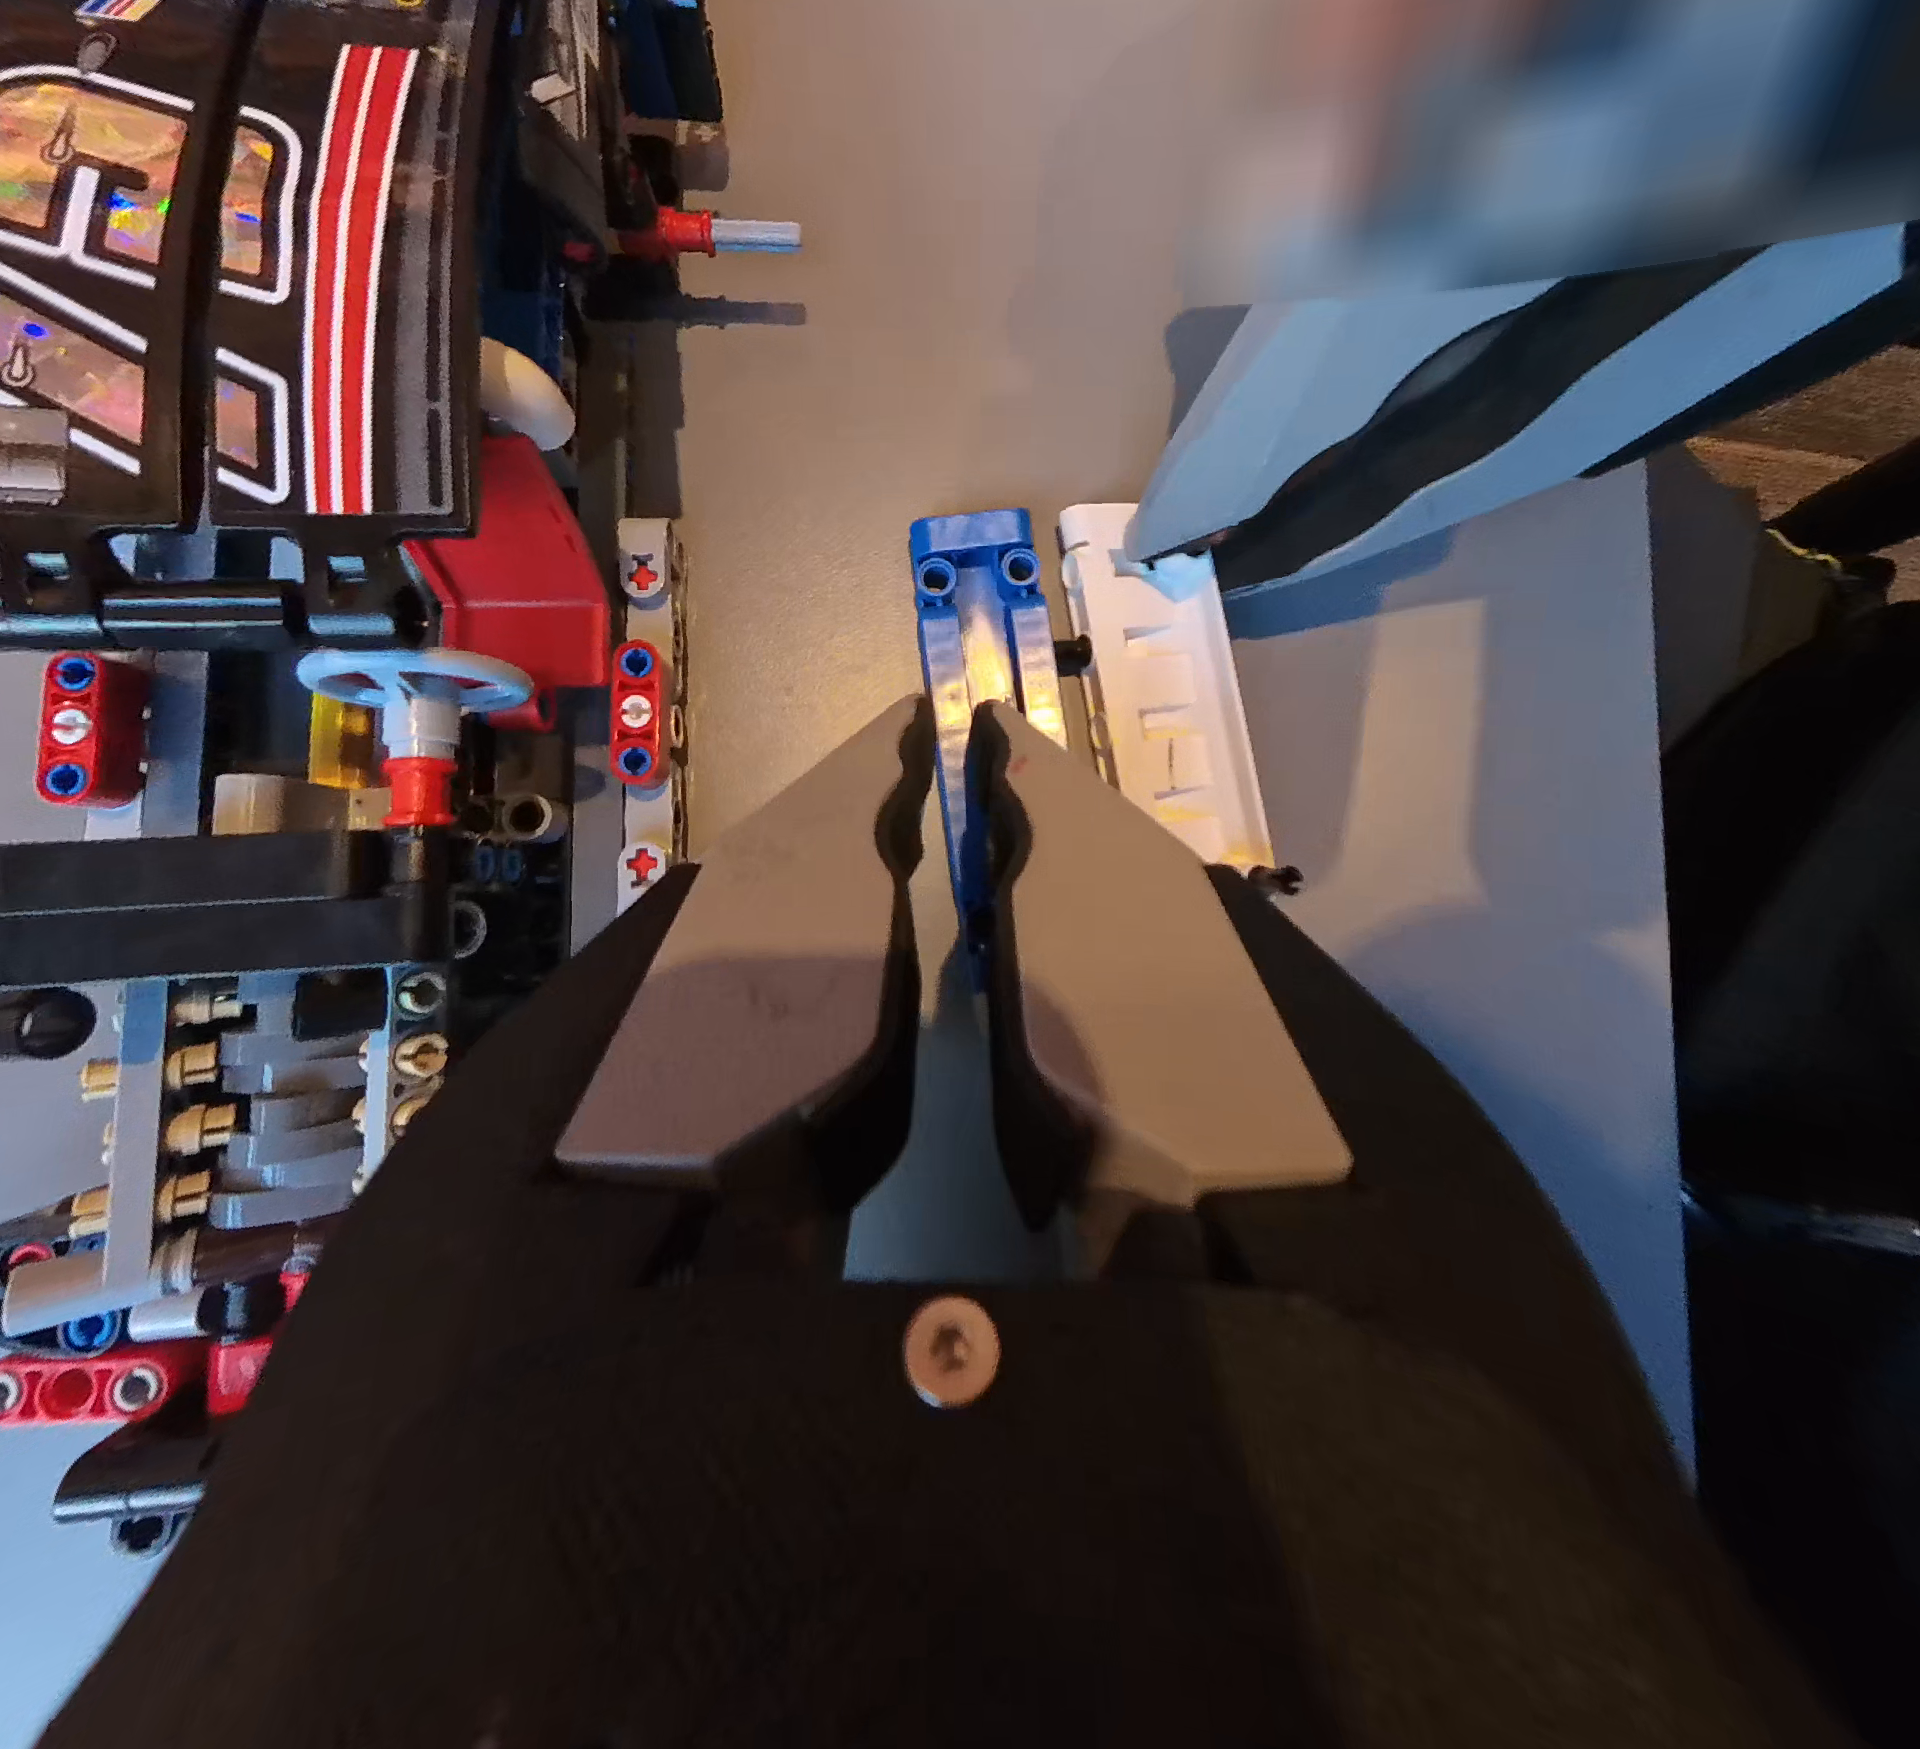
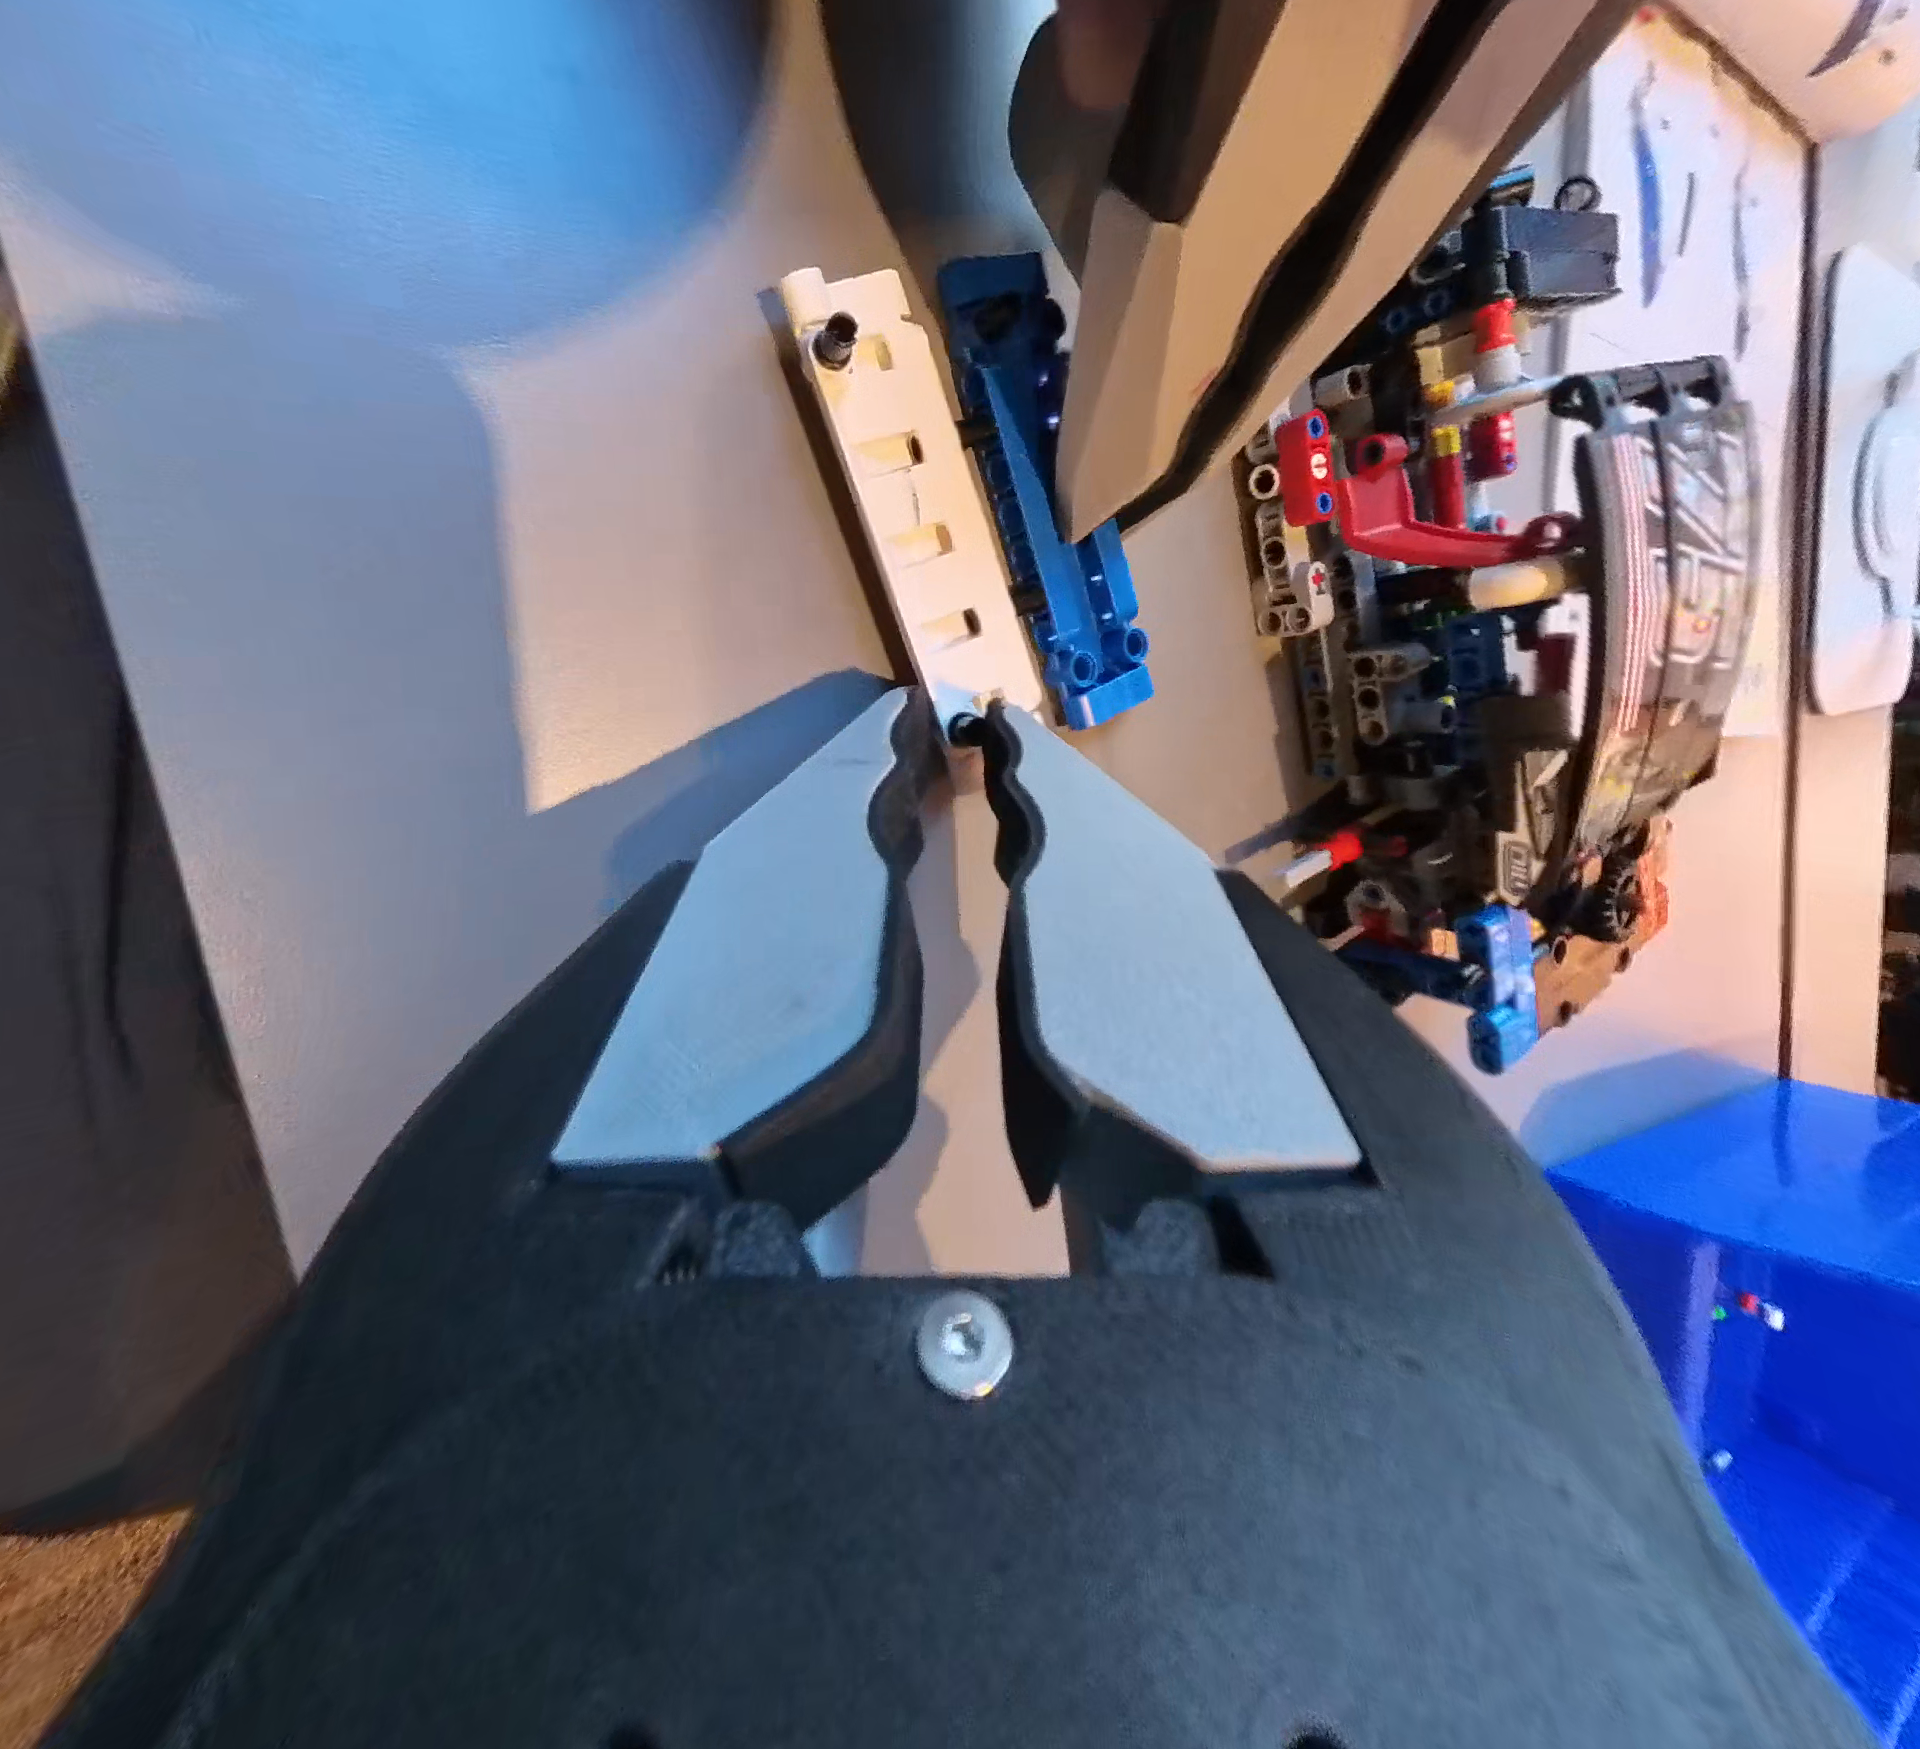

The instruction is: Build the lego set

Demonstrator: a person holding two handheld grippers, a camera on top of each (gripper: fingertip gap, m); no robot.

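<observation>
Left gripper (image 1: 951, 712): clamped on the blue panel (image 1: 977, 598).
Right gripper (image 2: 951, 712): pinching the white panel (image 2: 914, 494), just beside the blue one.
Car model (image 1: 260, 349): far left; stickered roof.
Blue bin (image 2: 1766, 1304): near right, contents unclear.

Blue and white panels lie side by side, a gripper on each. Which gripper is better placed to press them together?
Right, probably. The right gripper pinches the white panel at one end, free to push sideways. The left gripper clamps the blue panel lengthwise, better for bracing.
</observation>
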